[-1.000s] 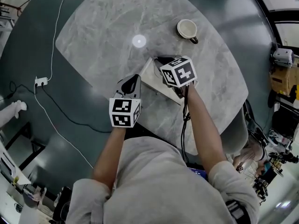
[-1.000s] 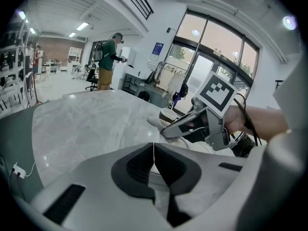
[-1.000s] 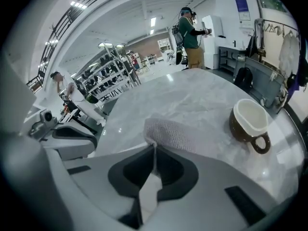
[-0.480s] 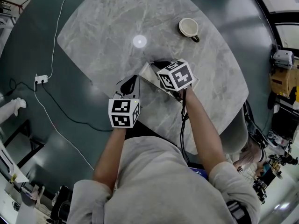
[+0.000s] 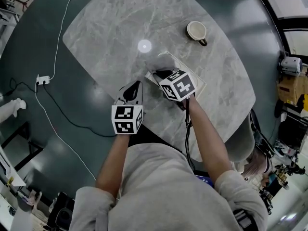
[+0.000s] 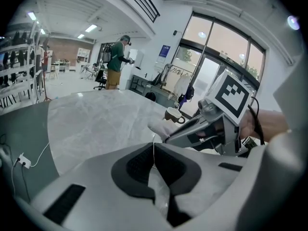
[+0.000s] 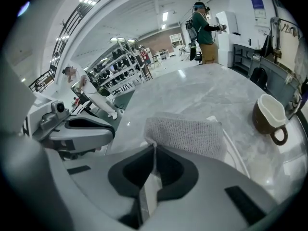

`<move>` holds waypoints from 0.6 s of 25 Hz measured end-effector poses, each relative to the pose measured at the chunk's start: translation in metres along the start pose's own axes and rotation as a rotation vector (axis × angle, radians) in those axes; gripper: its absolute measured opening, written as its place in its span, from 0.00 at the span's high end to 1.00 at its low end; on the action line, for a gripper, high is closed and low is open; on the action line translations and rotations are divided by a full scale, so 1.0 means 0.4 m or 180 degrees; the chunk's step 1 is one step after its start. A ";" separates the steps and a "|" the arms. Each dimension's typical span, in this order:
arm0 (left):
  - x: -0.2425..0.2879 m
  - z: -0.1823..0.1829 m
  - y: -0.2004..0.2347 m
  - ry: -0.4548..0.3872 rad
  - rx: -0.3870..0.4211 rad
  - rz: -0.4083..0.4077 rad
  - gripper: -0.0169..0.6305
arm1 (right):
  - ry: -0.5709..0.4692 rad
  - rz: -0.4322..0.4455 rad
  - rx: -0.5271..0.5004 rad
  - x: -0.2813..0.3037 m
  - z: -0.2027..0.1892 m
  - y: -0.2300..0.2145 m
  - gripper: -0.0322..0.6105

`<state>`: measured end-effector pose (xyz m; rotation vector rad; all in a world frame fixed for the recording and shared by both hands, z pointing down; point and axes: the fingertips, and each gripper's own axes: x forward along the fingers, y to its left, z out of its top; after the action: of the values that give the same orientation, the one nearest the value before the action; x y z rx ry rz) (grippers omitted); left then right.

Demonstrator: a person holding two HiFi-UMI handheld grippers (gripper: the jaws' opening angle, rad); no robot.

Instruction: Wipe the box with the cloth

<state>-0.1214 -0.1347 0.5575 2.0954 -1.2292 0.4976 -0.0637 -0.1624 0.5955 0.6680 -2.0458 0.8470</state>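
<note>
Head view: the box (image 5: 190, 76) lies flat at mid-frame on the table (image 5: 110, 28). Its long axis runs from upper left to lower right, and the cloth (image 5: 161, 63) covers its upper-left end.

Left gripper view: the left gripper (image 6: 154, 153) is closed on a thin pale edge — seemingly the box's corner.

Right gripper view: the right gripper (image 7: 155, 160) pinches the cloth's near hem.

The likely risk is that the light box skids on the smooth stone if the left hold slips — or that the hem drags free.

The person's left grey gripper (image 5: 134, 88) is close to the body, arm bent, jaws pressed together. The right grey gripper (image 5: 162, 74) reaches farther out, arm stretched, jaws pinching a grey woven cloth (image 7: 185, 134).
</note>
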 end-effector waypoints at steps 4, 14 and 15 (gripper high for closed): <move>-0.007 -0.001 0.006 -0.0021 -0.0005 0.0025 0.93 | -0.0002 0.0024 -0.0009 0.004 -0.007 0.018 0.89; -0.015 -0.010 0.023 -0.0037 -0.0037 0.0077 0.93 | -0.0089 0.0053 0.0025 0.015 -0.026 0.065 0.90; -0.014 -0.007 0.024 -0.0041 -0.0034 0.0077 0.93 | -0.0093 0.0058 0.0035 0.015 -0.026 0.065 0.90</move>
<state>-0.1324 -0.1325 0.5594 2.0801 -1.2631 0.4880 -0.0801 -0.1392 0.5965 0.6724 -2.0776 0.8643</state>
